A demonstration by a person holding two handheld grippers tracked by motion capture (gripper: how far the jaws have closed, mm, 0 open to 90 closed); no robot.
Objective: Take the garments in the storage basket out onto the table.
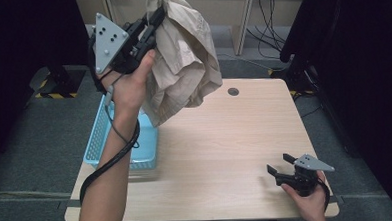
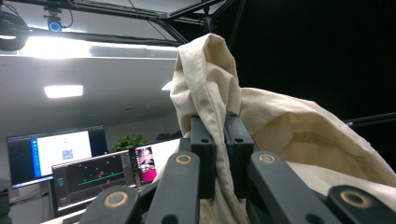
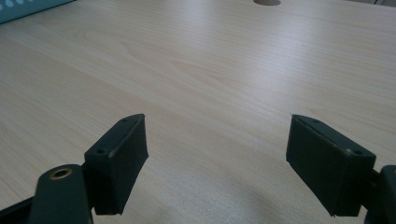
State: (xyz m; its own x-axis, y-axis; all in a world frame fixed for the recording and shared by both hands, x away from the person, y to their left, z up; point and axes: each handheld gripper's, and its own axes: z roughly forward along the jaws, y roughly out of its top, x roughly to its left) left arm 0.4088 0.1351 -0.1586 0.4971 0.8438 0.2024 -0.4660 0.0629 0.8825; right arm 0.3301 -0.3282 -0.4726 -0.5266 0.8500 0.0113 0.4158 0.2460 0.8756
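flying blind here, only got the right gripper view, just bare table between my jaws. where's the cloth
Observer: The left gripper is shut on the cloth, held high over the table's far left.
Operator: anything under it
Observer: A blue basket at the table's left edge, partly beneath the cloth.
Operator: and my right gripper
Observer: The right gripper is open, low at the near right corner, apart from the cloth.
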